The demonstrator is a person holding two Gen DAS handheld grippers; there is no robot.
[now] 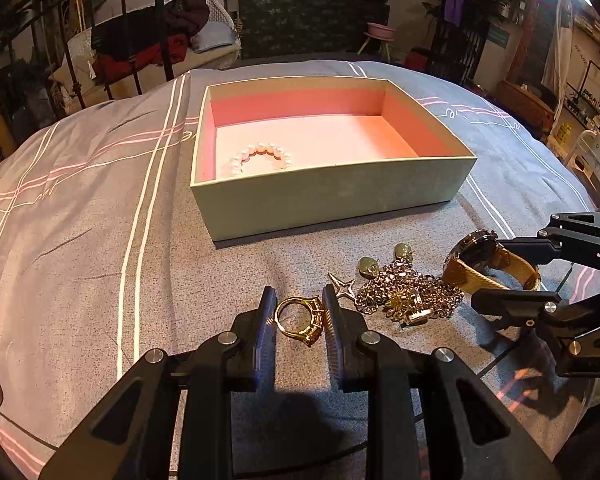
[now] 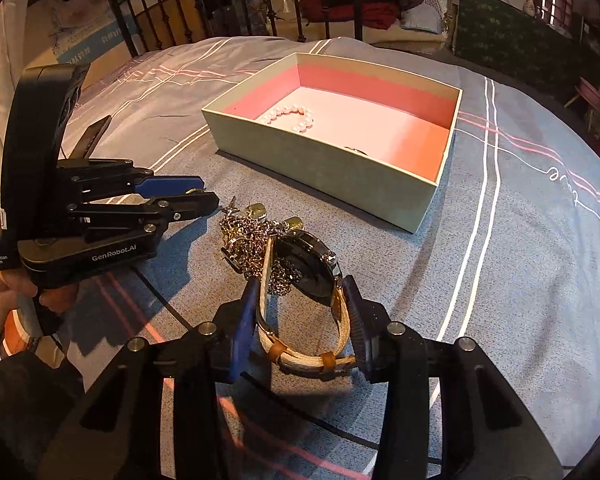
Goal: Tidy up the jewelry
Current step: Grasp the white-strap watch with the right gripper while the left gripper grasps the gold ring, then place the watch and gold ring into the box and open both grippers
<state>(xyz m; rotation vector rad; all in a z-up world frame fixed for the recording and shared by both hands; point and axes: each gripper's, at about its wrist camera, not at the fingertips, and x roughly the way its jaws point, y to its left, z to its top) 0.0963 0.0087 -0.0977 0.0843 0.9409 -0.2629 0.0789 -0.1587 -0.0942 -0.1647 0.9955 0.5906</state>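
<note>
my left gripper (image 1: 299, 300) pinches the chunky gold ring (image 1: 301, 319); my right gripper (image 2: 302, 290) clamps the tan-strapped, dark-faced wristwatch (image 2: 309, 268) beside the tangled chains (image 1: 408, 294).

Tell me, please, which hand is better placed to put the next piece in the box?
Probably left: its gripper clamps the ring, nearer the box. The right holds the watch.
</note>
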